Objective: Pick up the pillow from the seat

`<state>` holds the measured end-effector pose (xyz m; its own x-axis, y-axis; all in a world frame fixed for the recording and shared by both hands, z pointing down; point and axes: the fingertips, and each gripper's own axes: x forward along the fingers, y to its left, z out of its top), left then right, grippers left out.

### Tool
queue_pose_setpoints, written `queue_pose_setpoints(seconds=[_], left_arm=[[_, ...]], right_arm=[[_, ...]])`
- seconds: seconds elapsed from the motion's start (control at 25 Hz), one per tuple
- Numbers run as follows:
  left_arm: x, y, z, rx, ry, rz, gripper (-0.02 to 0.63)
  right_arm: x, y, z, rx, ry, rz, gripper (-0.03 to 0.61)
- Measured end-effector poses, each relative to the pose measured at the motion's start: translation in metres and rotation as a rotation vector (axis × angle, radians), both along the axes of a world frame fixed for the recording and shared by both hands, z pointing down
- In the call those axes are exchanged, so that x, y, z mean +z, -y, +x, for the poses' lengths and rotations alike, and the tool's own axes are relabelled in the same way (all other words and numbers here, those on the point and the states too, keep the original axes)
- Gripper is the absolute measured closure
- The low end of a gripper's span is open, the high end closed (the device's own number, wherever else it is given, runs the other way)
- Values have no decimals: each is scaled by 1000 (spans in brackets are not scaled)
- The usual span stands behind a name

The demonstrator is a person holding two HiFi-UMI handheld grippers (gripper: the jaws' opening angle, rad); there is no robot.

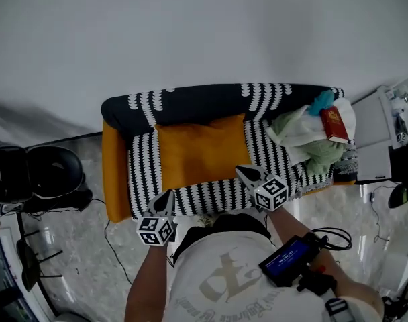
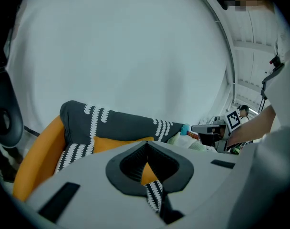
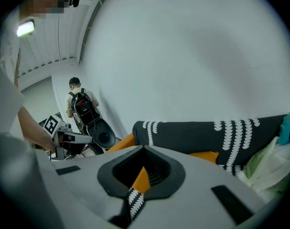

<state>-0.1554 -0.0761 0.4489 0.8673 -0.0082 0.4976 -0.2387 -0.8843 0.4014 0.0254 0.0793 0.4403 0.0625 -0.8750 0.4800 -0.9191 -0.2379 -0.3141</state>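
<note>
- Orange pillow [image 1: 200,146] lying flat on sofa seat [image 1: 211,196], left of centre, back edge leaning against backrest.
- Left gripper [image 1: 167,195] hovering at seat's front edge, near pillow's front left corner. Jaws pressing together, gripping nothing.
- Right gripper [image 1: 241,170] pointing at pillow's front right corner. Jaws likewise meeting, nothing between them. Contact with pillow not discernible.
- Clothes pile [image 1: 304,139] sitting at seat's right end, near pillow.

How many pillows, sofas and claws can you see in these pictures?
Pillows: 1, the orange pillow on the seat
Sofas: 1, the sofa with the black and white cover
Claws: 2, the left claw and the right claw, both shut and empty
Total: 4
</note>
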Motion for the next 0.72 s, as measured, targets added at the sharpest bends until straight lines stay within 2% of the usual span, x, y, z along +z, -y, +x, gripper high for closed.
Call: queue_pose_setpoints(seconds=[0.32, 0.56, 0.72], left_arm=[[42, 9, 22, 13, 102, -56, 603], [94, 18, 37, -16, 185, -98, 602], [115, 24, 42, -39, 208, -138, 601]], right_arm=[[48, 1, 29, 25, 53, -67, 565], [94, -2, 59, 55, 68, -140, 565], [114, 3, 76, 88, 84, -161, 565]])
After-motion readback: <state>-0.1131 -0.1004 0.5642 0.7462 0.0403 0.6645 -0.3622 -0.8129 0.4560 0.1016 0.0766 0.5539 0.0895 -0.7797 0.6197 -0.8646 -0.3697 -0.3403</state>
